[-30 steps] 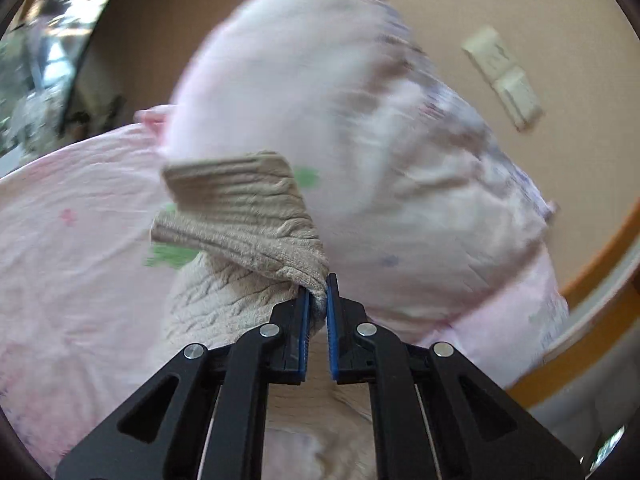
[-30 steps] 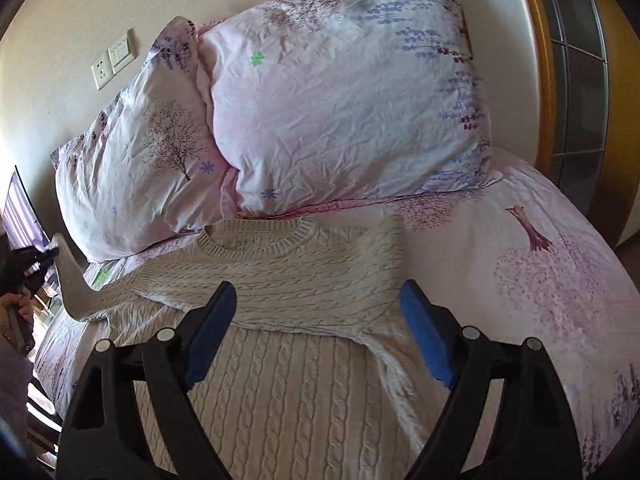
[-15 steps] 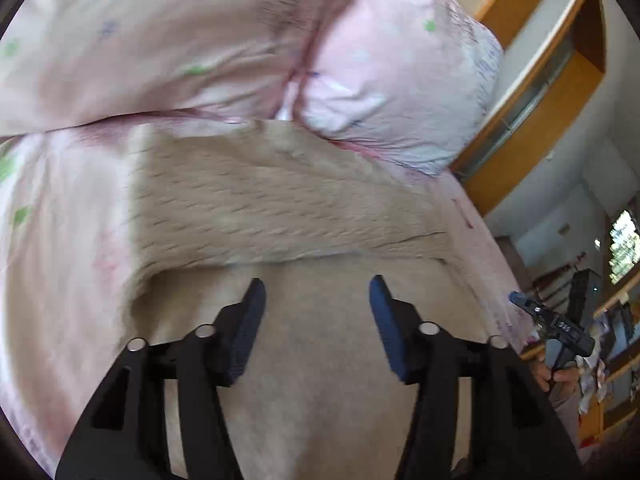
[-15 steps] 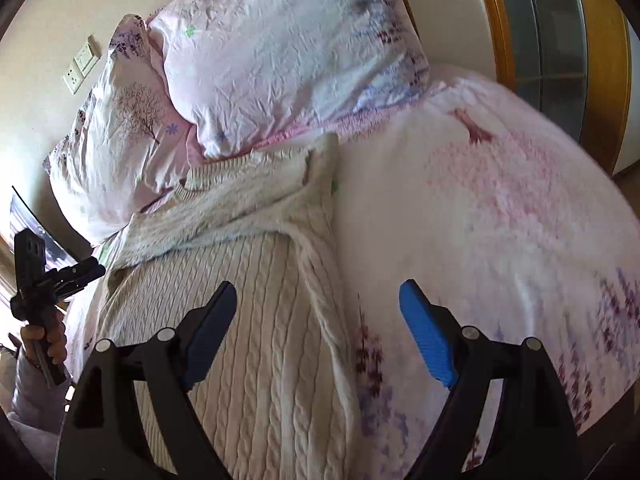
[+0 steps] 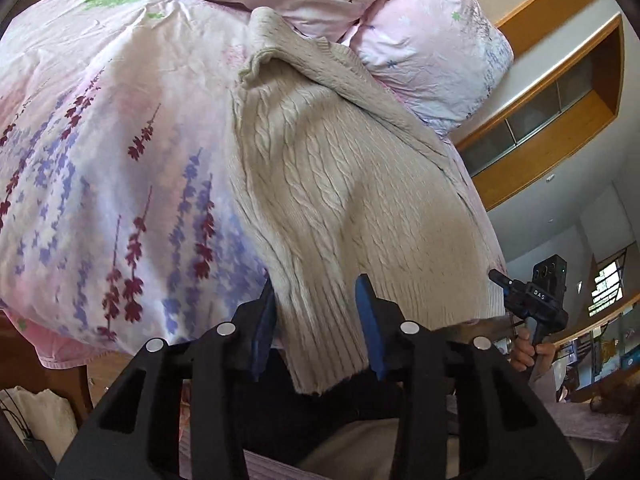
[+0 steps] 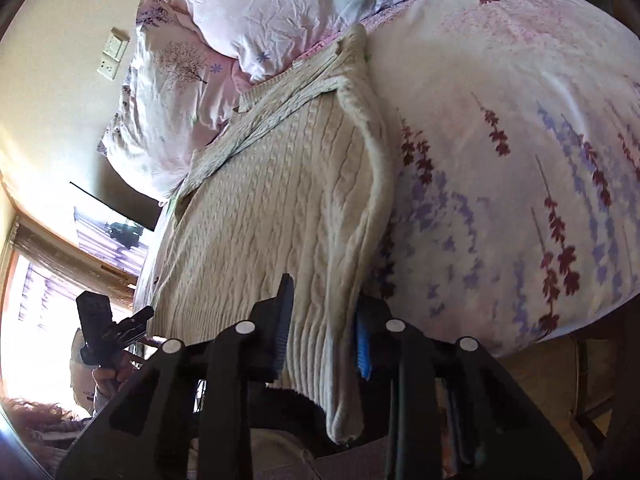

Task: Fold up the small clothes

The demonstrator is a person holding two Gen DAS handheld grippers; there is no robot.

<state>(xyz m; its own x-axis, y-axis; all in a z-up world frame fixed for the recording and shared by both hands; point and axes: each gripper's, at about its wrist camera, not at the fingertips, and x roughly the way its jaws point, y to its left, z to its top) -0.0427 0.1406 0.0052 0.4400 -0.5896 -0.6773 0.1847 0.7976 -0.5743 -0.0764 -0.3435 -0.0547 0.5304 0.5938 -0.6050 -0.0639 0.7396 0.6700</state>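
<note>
- The left gripper (image 5: 318, 322) is seen at the near edge of the bed, its jaws parted to a moderate gap. The left corner of the sweater's ribbed hem lies between the blue pads (image 5: 366, 320), but the pads are not pressed shut on it; whether either pad touches the knit cannot be told.
- The cream cable-knit sweater (image 5: 340, 184) is spread flat on the floral duvet (image 5: 100, 160), collar end toward the pillows (image 5: 420, 52), ribbed hem hanging just over the near edge of the bed. Its sleeves are folded in across the upper body.
- A wooden headboard frame with glazed panels (image 5: 552, 104) is seen behind the pillows, at the right of the left wrist view.
- The right gripper (image 6: 322, 326) is seen at the sweater's (image 6: 280, 208) right hem corner, jaws likewise parted to a moderate gap, with the side seam and ribbed hem lying between the fingers (image 6: 364, 340). No firm clamp is shown.
- In the right wrist view the duvet (image 6: 520, 140) lies to the right of the sweater, and wall sockets (image 6: 112, 54) are mounted on the wall beside the pillows (image 6: 280, 8).
</note>
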